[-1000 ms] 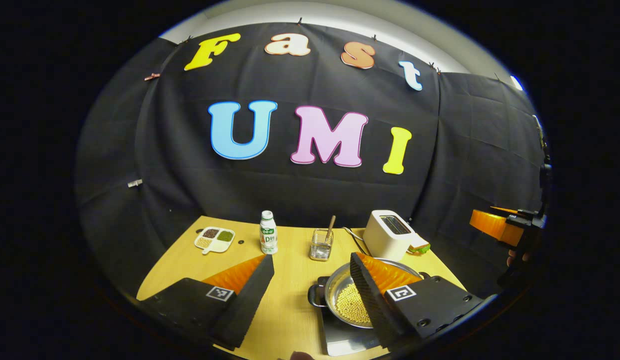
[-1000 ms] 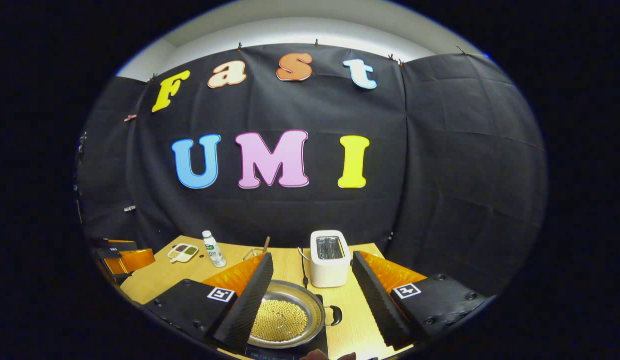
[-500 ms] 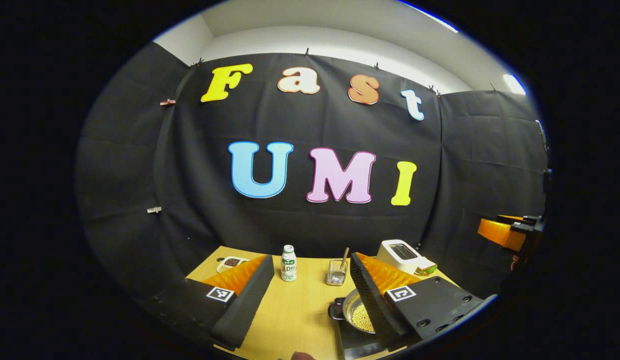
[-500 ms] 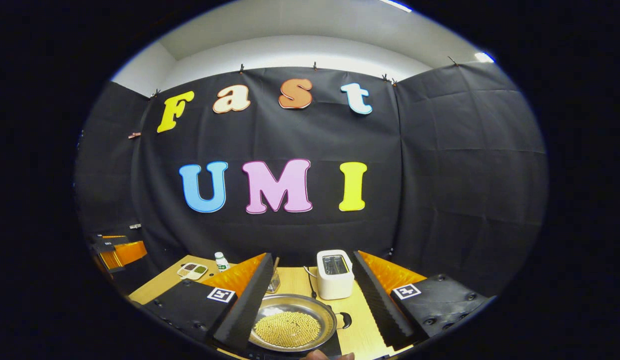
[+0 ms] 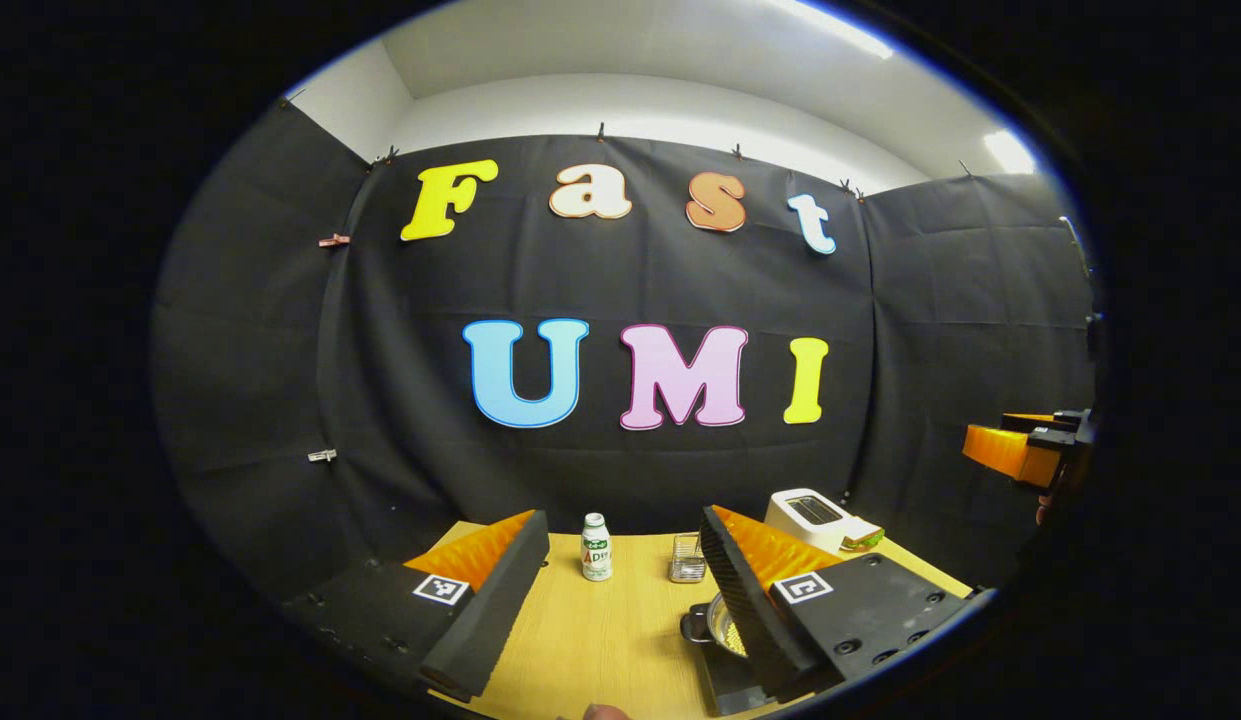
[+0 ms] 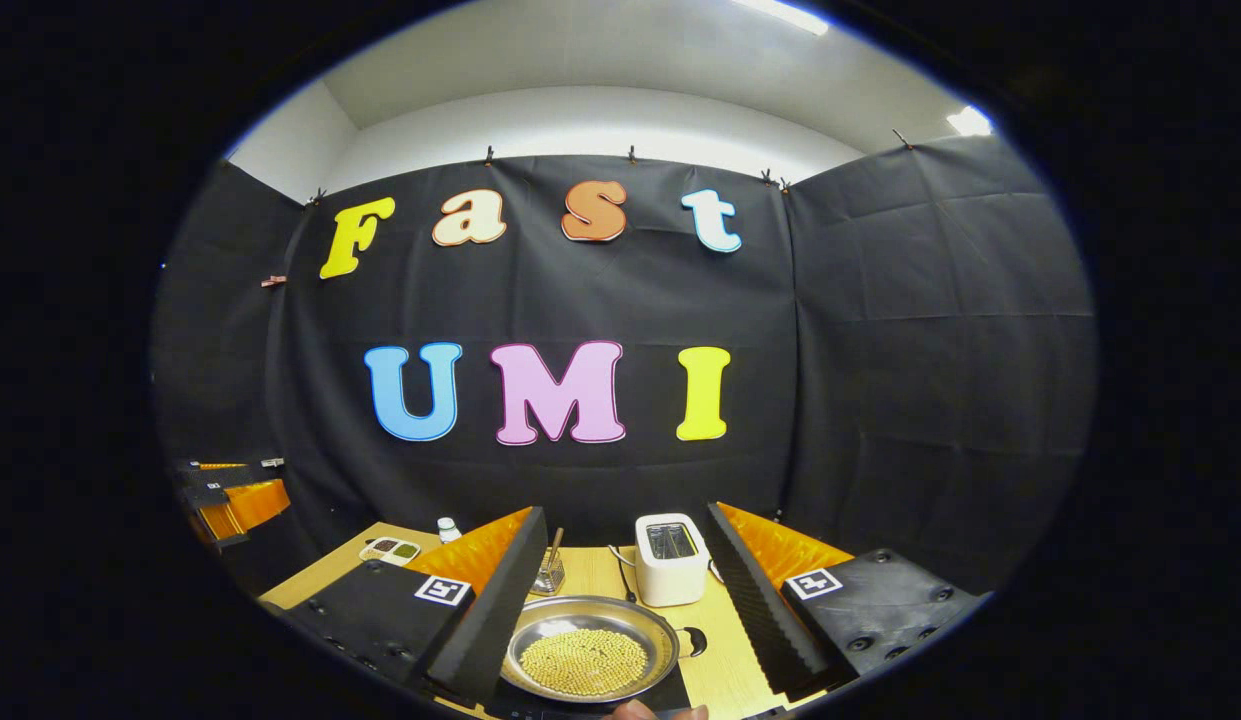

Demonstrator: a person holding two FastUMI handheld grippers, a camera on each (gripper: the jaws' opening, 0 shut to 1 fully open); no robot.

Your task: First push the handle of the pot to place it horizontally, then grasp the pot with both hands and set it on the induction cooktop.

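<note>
A steel pot (image 6: pixel 590 660) filled with yellow beans sits on the black induction cooktop (image 6: pixel 670 692), its small black side handle (image 6: pixel 695 640) pointing right. My right gripper (image 6: pixel 625 513) hovers above and behind it, open and holding nothing. In the left gripper view the pot (image 5: pixel 715 627) peeks out beside the right finger, which hides most of it, with the cooktop (image 5: pixel 728 690) under it. My left gripper (image 5: pixel 622 518) is open and holds nothing, left of the pot. Each gripper also appears at the far edge of the other's view, the right gripper (image 5: pixel 1020 452) and the left gripper (image 6: pixel 230 497).
On the wooden table (image 5: pixel 600 640) stand a white toaster (image 6: pixel 668 558), a small bottle (image 5: pixel 597 547), a wire holder with a stick (image 6: pixel 550 572) and a divided snack dish (image 6: pixel 390 548). A cable lies beside the toaster. A fingertip shows at the bottom edge.
Both grippers have drawn back and tilted up from the pot, so the table sits lower and smaller in both views. The pot stays on the cooktop. Both stay open.
</note>
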